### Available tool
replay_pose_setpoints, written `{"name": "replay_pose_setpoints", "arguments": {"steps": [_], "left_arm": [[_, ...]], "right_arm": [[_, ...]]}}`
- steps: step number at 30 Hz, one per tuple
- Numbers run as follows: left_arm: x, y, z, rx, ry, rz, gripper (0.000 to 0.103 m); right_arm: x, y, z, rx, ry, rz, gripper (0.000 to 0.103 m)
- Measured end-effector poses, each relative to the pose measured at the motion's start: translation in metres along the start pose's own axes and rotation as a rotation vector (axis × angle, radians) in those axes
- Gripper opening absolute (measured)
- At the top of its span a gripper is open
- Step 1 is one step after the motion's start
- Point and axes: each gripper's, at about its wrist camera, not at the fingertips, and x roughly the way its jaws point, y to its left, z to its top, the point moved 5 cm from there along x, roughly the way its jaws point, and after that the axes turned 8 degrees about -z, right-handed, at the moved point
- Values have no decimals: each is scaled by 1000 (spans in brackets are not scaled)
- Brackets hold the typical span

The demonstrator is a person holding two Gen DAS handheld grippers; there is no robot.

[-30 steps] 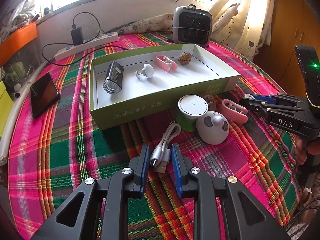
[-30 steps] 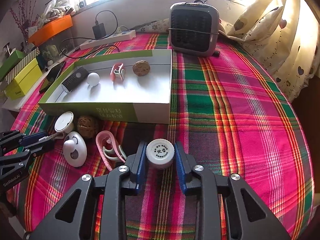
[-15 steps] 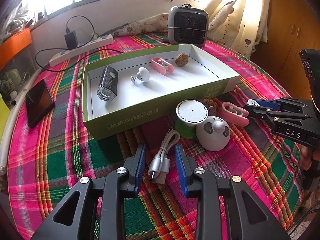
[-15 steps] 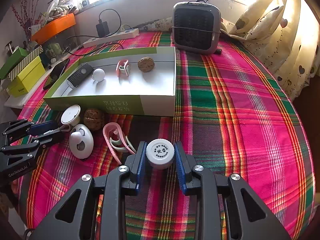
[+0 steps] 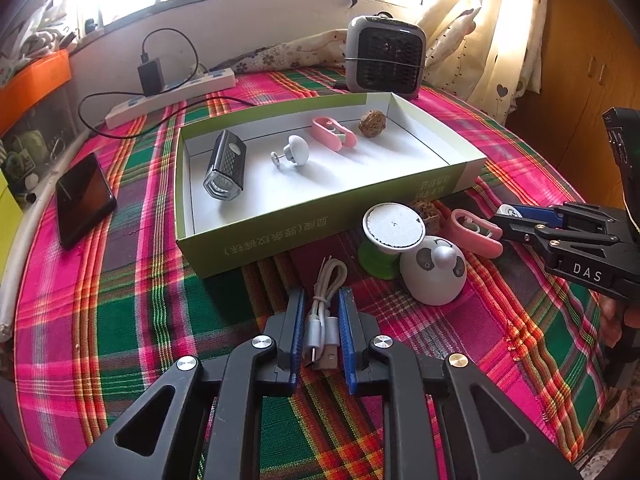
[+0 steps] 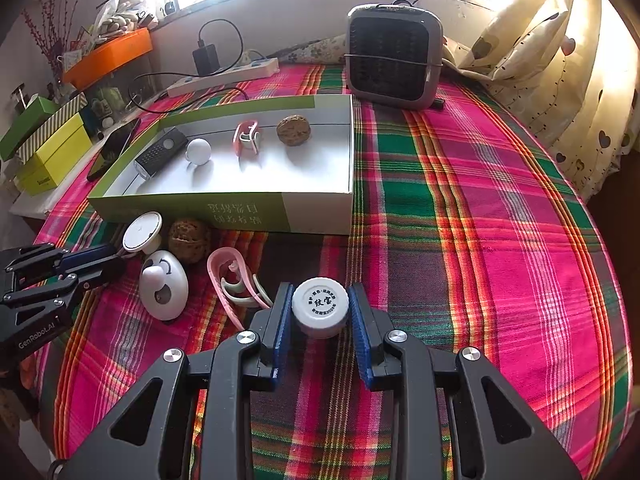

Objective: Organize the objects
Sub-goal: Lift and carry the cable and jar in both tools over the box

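Clamping: left tongs (image 5: 322,332) on cable (image 5: 320,320), right tongs (image 6: 320,312) on jar (image 6: 320,306)

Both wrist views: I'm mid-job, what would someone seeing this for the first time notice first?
Probably the loud pink and green plaid cloth covering the whole table, with the open green box in the middle holding four small items in a row. Next, each hand-held gripper is shut on something near the box's front: the left hand-held gripper on a bundled white cable, the right hand-held gripper on a small white jar.
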Motion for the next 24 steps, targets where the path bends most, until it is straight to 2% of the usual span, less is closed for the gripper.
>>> {"name": "replay_pose_setpoints", "arguments": {"steps": [24], "left_arm": [[0,0,0,-35,-8,-1,15]], "right_arm": [[-1,2,-1,5,2,10,29]]}}
